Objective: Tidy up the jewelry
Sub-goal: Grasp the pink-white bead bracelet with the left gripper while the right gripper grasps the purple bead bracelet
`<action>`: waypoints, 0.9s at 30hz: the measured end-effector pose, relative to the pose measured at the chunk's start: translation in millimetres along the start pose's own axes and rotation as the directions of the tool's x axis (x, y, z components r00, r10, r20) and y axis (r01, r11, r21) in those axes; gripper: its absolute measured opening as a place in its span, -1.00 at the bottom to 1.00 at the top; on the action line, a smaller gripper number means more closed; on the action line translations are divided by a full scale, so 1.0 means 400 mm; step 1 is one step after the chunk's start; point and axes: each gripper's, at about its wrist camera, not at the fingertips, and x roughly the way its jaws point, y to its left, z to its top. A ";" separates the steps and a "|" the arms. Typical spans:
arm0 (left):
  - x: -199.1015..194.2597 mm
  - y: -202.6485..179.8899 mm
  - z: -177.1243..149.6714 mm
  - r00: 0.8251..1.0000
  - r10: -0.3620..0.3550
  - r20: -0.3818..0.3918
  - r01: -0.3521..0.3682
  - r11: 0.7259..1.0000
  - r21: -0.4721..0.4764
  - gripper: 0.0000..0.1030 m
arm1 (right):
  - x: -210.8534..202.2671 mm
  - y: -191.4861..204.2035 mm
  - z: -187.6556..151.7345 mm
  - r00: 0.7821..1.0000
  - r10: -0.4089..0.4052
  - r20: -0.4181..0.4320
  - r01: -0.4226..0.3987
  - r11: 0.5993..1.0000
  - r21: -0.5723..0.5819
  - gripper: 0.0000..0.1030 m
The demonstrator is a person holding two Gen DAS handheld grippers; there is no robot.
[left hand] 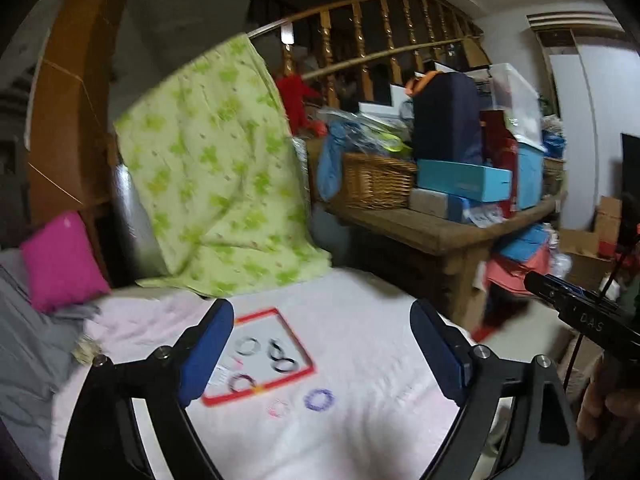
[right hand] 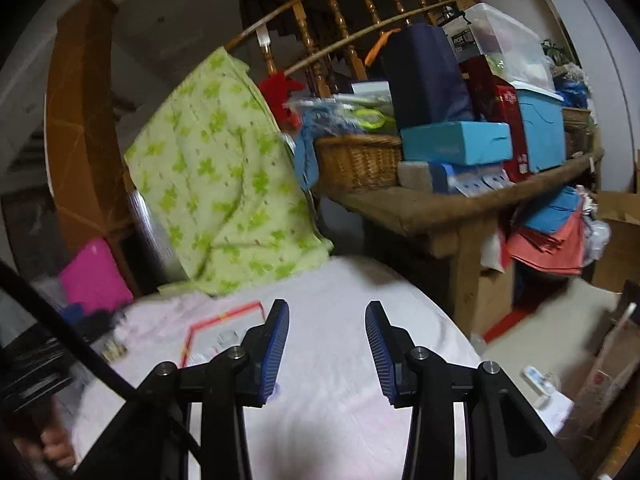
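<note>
We see a soft, matt pale pink cloth (left hand: 360, 360) covering the surface, faintly wrinkled. On it lies a flat red-edged tray (left hand: 298, 350) with a smooth white face. The left gripper (left hand: 322, 354) and right gripper (right hand: 327, 350) show matt black frames, shiny metal bolts, and ribbed blue pads (right hand: 276, 350). Behind, a light green quilt (left hand: 216, 168) looks stitched and soft, a wicker basket (left hand: 376, 180) rough and woven, and the wooden balusters (left hand: 360, 36) glossy with varnish.

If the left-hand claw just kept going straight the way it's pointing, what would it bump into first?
Probably the pale pink cloth, near the red-edged tray of bracelets. The left gripper is open and empty, tilted down toward the surface. Depth is hard to judge here; a flatter path would reach the green blanket instead.
</note>
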 end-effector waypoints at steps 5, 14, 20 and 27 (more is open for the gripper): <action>0.163 0.104 -0.157 0.978 0.107 -0.181 -0.116 0.993 -0.038 0.75 | 0.172 -0.013 -0.080 0.989 0.071 -0.132 -0.075 0.997 -0.023 0.22; 0.494 0.347 -0.529 0.864 0.119 -0.488 -0.249 0.946 -0.210 0.75 | 0.632 0.133 -0.399 0.856 0.151 -0.494 -0.222 0.971 -0.088 0.19; 0.650 0.344 -0.578 0.845 0.053 -0.531 -0.210 0.948 -0.239 0.75 | 0.848 0.175 -0.535 0.775 0.078 -0.627 -0.188 0.976 -0.111 -0.21; 0.776 0.284 -0.613 0.817 -0.012 -0.577 -0.134 0.968 -0.211 0.35 | 0.859 0.194 -0.572 0.794 0.066 -0.604 -0.258 0.937 -0.236 -0.83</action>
